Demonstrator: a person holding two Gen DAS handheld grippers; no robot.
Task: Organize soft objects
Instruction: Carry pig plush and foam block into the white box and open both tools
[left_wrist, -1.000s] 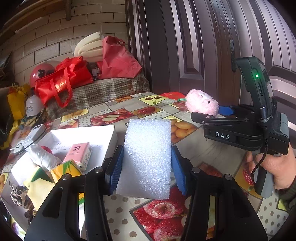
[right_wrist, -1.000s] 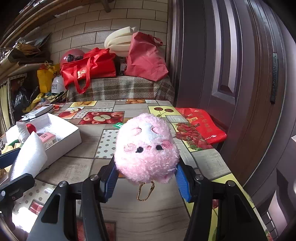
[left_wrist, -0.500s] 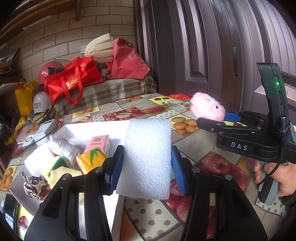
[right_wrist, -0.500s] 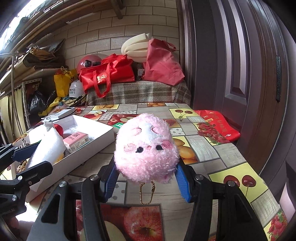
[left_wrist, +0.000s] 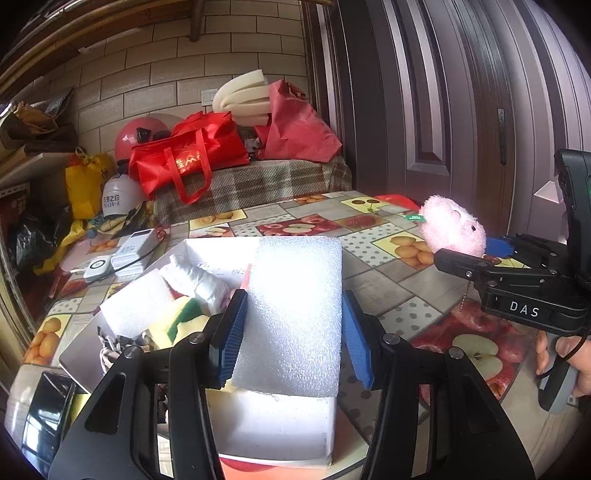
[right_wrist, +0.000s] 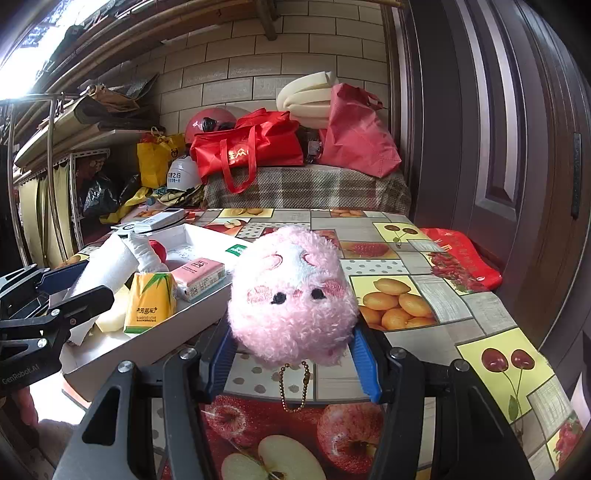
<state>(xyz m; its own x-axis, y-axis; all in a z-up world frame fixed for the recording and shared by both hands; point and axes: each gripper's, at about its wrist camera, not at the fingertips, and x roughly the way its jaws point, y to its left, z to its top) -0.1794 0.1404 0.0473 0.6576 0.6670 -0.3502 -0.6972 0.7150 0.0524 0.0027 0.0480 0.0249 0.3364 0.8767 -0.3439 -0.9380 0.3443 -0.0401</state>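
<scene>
My left gripper (left_wrist: 293, 332) is shut on a white foam block (left_wrist: 295, 314) and holds it upright over the near end of a white box (left_wrist: 273, 432). The box holds a sponge (left_wrist: 181, 321), a white foam piece (left_wrist: 136, 302), a rolled white cloth (left_wrist: 195, 280) and tissue packs (right_wrist: 151, 299). My right gripper (right_wrist: 293, 365) is shut on a pink plush toy (right_wrist: 291, 295) with a ball chain, held above the table to the right of the box. The toy also shows in the left wrist view (left_wrist: 452, 225).
The table has a fruit-print cloth (right_wrist: 406, 295). A power bank (left_wrist: 136, 247) and a small device lie beyond the box. A black phone (left_wrist: 44, 413) lies at the near left. A red packet (right_wrist: 461, 258) sits by the door. Red bags (right_wrist: 247, 147) are piled behind.
Both grippers have moved left toward the white box. The foam block now hangs over the box's near end, and the plush toy is closer to the box's right side.
</scene>
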